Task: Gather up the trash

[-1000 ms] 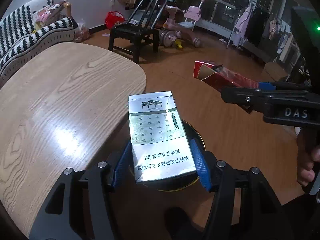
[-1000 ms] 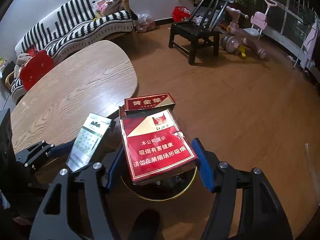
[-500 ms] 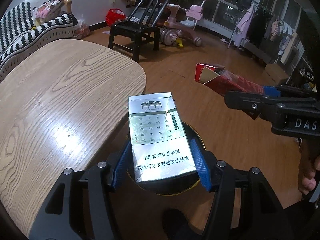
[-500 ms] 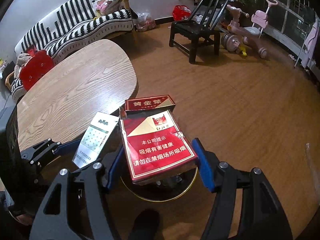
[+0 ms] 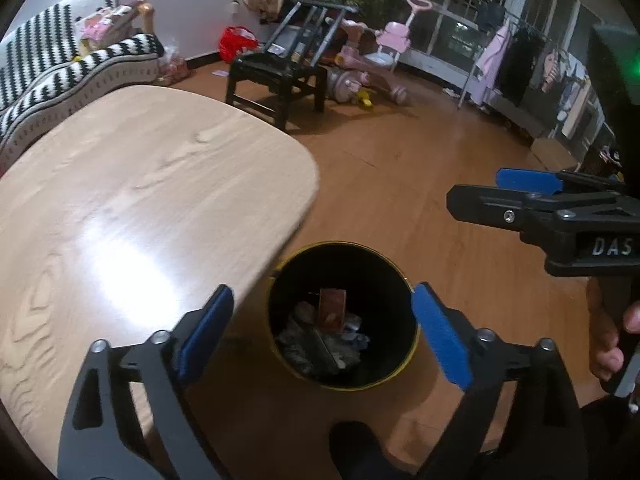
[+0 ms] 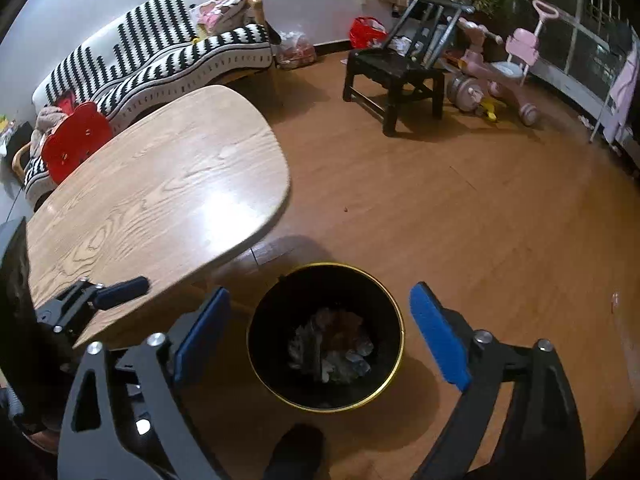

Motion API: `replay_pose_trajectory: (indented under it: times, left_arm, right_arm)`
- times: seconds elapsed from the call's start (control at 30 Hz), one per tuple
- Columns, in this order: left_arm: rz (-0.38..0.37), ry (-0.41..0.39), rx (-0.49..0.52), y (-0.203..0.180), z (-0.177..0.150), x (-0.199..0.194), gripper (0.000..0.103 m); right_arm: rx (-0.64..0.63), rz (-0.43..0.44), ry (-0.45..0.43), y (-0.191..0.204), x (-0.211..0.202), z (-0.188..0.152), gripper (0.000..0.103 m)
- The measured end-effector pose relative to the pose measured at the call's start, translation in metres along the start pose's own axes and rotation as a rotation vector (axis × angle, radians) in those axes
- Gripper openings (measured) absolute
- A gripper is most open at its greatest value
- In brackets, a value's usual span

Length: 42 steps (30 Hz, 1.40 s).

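Wooden flooring (image 6: 460, 208) runs across a living room, with a striped sofa (image 6: 160, 40) along the far wall, a black chair (image 6: 394, 70) and a pink tricycle (image 6: 500, 68) far right. An oval wood-grain counter (image 5: 132, 200) fills the left side. Just beside its near right edge, on the floor, stands a black bin with a gold rim (image 5: 400, 276); crumpled trash (image 5: 320, 344) lies at its bottom with a reddish-brown pack (image 5: 332, 308) on top. Above the bin the left gripper (image 5: 322, 332) is spread wide with nothing between its blue pads. Likewise the right gripper (image 6: 320, 336) hangs over the bin, jaws apart and unloaded.
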State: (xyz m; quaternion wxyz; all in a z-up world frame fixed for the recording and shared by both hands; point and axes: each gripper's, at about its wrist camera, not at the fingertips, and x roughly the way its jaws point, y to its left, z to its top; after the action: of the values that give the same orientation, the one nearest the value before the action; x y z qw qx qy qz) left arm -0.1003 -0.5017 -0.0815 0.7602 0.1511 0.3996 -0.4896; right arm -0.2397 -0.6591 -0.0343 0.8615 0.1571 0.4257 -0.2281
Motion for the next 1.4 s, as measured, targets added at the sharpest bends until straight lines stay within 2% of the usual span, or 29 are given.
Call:
replay_pose_trajectory:
  times: [0.1, 0.23, 0.4, 0.5, 0.53, 0.7, 0.87, 1.03, 1.2, 1.4]
  left_arm:
    - [0.05, -0.032, -0.017, 0.027, -0.003, -0.028, 0.094]
    - [0.171, -0.071, -0.081, 0.085, -0.015, -0.075, 0.096]
    - [0.356, -0.112, -0.181, 0.165, -0.039, -0.142, 0.096]
    - [0.52, -0.138, -0.272, 0.218, -0.064, -0.193, 0.096]
    - [0.552, -0.145, -0.298, 0.23, -0.071, -0.206, 0.096]
    - [0.682, -0.153, -0.462, 0.298, -0.12, -0.275, 0.096]
    - [0.797, -0.128, -0.557, 0.339, -0.166, -0.319, 0.096]
    - [0.854, -0.108, -0.626, 0.367, -0.204, -0.343, 0.096]
    - [0.837, -0.099, -0.666, 0.39, -0.215, -0.349, 0.096]
    - [0.818, -0.107, -0.677, 0.389, -0.221, -0.348, 0.096]
  right_arm:
    - [-0.037, 0.006, -0.033, 0.028, -0.001, 0.012, 0.096]
    - [-0.089, 0.038, -0.048, 0.074, 0.006, 0.026, 0.096]
    - [-0.195, 0.115, -0.082, 0.165, 0.011, 0.039, 0.096]
    - [-0.257, 0.157, -0.095, 0.216, 0.016, 0.039, 0.096]
    - [-0.281, 0.177, -0.101, 0.237, 0.018, 0.038, 0.096]
    - [-0.368, 0.268, -0.106, 0.328, 0.028, 0.037, 0.096]
    - [-0.456, 0.309, -0.116, 0.392, 0.034, 0.029, 0.096]
    - [-0.489, 0.311, -0.095, 0.426, 0.047, 0.021, 0.096]
    - [-0.495, 0.301, -0.086, 0.439, 0.052, 0.011, 0.096]
    - [-0.48, 0.295, -0.079, 0.438, 0.057, 0.014, 0.096]
